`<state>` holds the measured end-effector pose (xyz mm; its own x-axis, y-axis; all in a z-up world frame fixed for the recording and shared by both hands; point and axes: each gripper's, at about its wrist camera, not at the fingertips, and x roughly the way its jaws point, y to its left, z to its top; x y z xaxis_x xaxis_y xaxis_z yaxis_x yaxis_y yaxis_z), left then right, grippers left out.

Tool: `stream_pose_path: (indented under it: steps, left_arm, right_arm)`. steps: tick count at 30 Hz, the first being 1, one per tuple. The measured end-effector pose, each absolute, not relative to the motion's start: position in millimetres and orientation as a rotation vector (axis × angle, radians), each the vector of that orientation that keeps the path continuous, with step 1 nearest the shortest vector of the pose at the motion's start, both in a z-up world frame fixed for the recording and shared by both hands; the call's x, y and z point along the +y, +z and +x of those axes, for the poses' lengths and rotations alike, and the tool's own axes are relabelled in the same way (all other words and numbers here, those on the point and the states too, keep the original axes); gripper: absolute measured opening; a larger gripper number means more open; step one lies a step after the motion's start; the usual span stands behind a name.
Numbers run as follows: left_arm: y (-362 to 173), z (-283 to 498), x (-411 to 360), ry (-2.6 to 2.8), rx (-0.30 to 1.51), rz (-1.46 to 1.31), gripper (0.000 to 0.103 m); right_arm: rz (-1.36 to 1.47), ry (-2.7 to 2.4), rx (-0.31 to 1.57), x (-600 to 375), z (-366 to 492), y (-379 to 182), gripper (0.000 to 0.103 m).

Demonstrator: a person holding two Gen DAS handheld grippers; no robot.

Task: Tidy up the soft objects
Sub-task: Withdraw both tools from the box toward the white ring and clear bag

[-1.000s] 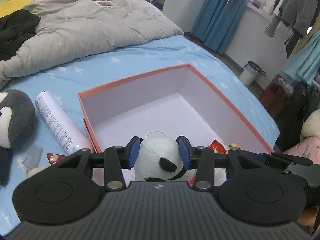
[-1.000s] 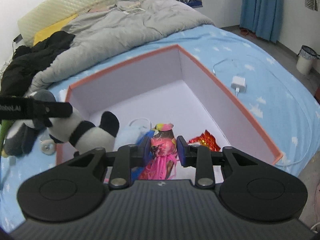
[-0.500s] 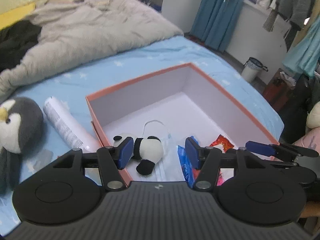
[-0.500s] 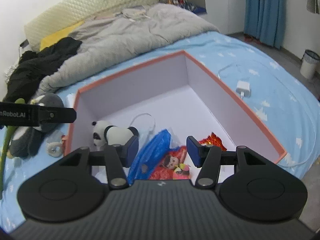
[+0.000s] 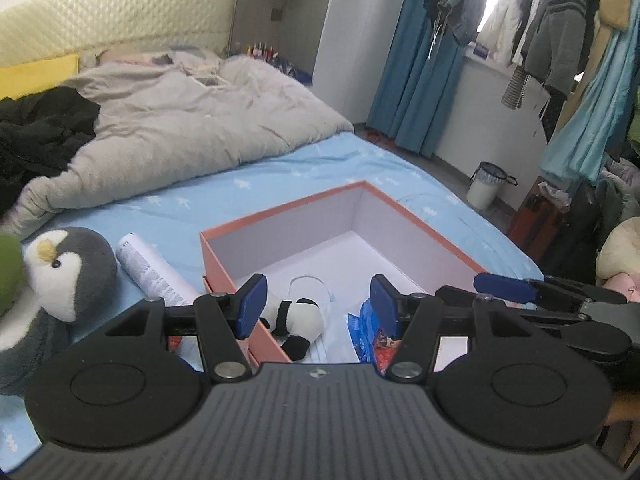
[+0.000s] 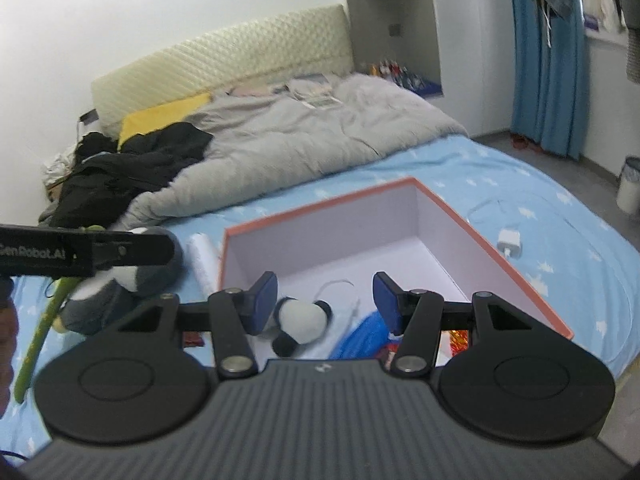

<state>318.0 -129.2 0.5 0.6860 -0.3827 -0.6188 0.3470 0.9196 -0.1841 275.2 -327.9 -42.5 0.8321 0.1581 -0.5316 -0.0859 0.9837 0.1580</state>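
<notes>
A small panda plush (image 5: 298, 320) (image 6: 301, 319) lies on its side in the near left corner of the orange-rimmed box (image 5: 420, 222) (image 6: 320, 205). Beside it in the box lie a blue packet (image 5: 365, 326) (image 6: 362, 338) and a red-pink item (image 5: 386, 344), mostly hidden behind a finger. My left gripper (image 5: 316, 304) hangs open above the box's near edge with nothing between its pads. My right gripper (image 6: 325, 300) is open too, above the panda, and holds nothing. A grey penguin plush (image 5: 70, 270) (image 6: 136, 278) lies on the bed left of the box.
A white tube (image 5: 154, 274) lies between penguin and box. A long green object (image 6: 42, 324) sits at the far left. A white charger (image 6: 510, 242) and its cable lie right of the box. A grey duvet (image 5: 192, 128) and black clothes (image 6: 132, 160) cover the far bed.
Both grippers opened and let go: the panda and the pink item dropped into the box. Both then pulled back and rose, so the box now looks smaller and lower.
</notes>
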Motion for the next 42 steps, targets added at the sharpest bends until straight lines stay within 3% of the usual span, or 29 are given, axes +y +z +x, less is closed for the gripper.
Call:
stream_pose_path:
  steps: [20,42]
  left_arm:
    - [-8.6,234.0,-47.5,-0.302,0.640,-0.130,0.063]
    - [-59.5,174.0,4.6,-0.217,0.711,-0.191,0.063]
  right_arm:
    - [0.102,0.232,0.479,-261.9,209.7,-41.0,0.056]
    - [0.082,0.267,0.549,-206.3,154.1,-84.3,0.056]
